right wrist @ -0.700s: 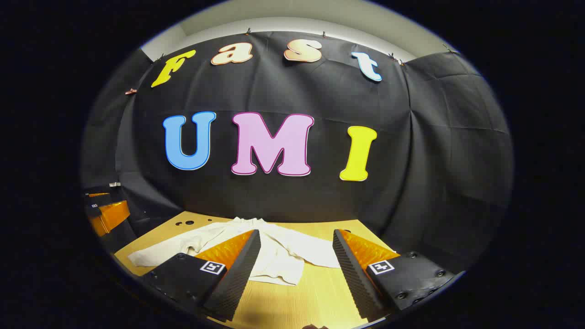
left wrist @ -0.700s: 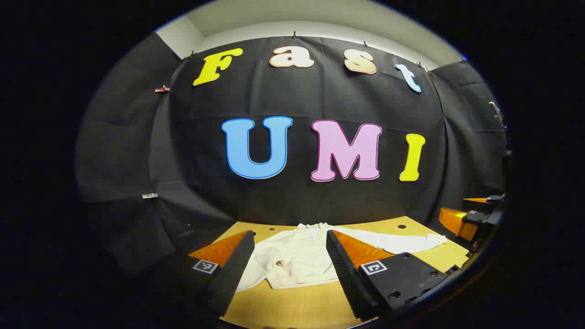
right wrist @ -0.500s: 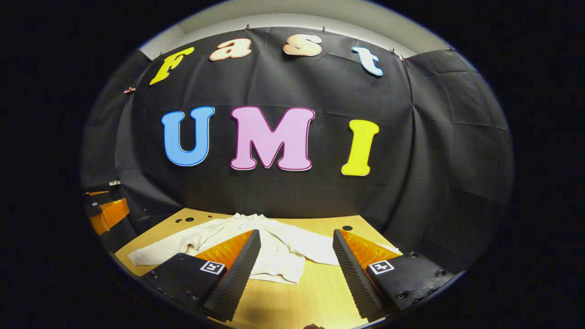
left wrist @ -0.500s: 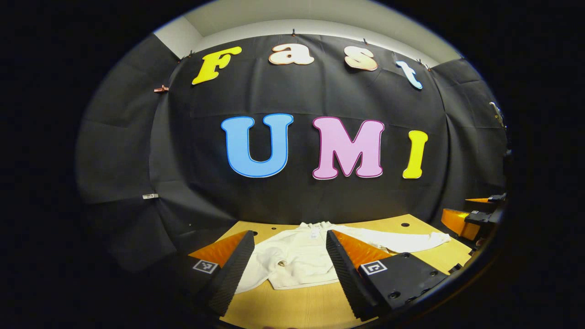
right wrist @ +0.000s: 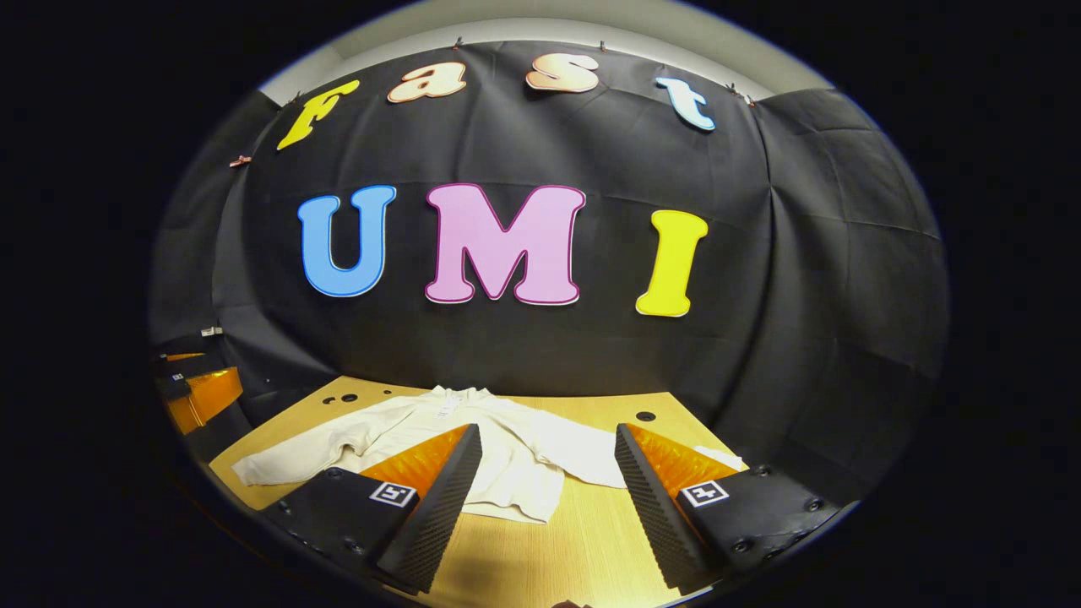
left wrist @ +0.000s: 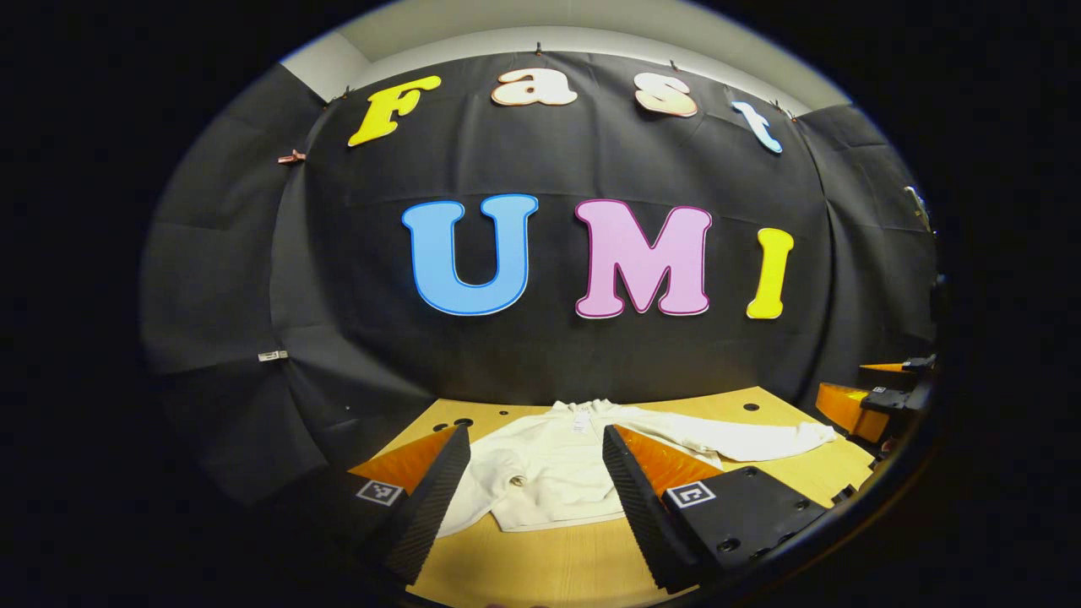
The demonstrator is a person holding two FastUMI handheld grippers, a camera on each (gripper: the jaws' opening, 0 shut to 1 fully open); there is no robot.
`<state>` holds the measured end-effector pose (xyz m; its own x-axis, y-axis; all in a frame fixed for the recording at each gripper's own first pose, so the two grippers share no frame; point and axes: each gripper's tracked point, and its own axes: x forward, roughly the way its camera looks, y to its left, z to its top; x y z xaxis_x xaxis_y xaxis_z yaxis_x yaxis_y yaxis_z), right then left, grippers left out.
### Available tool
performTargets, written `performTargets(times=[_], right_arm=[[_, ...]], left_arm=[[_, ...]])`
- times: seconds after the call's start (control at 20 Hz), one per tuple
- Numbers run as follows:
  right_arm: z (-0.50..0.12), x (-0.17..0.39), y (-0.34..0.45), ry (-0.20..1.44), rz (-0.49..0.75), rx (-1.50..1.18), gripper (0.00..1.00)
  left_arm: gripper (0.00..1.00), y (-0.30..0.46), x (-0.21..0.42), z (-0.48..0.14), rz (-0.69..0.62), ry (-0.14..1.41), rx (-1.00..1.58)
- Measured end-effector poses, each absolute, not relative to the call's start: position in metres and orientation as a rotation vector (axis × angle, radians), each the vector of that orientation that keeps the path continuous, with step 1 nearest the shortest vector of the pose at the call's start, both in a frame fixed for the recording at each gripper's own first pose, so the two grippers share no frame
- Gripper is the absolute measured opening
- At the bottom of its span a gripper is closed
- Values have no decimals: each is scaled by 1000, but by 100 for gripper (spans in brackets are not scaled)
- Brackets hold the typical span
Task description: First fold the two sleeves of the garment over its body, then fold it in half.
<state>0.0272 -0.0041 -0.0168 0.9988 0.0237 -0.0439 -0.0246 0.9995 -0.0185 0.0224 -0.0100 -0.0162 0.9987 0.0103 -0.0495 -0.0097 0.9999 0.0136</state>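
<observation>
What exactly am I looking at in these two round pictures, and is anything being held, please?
A person holds a two-finger gripper in each hand; a fisheye camera rides on each. In the left gripper view, the left gripper shows its black ridged fingers spread apart at the bottom. The right gripper view shows the right gripper the same way. Both are open, holding nothing. On the wooden table lies a white long-sleeved garment, its sleeves spread out to the sides, not yet folded. The other gripper's orange parts show at each view's edge.
</observation>
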Motion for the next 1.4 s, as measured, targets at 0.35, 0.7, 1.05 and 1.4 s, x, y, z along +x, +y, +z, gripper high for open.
performTargets(times=[0.35, 0.7, 1.05, 1.4], right_arm=[[-20, 51, -13, 51, 13, 1, 97], [-41, 85, -58, 115, -34, -1, 97], [-67, 136, -142, 173, -142, 3, 97], [-99, 191, -214, 240, -209, 12, 98]], left_arm=[[97, -19, 38, -17, 8, 50, 24], [97, -18, 51, -15, 36, 52, 36], [97, -31, 72, -25, 52, 93, 35], [97, -44, 94, -33, 57, 148, 54]])
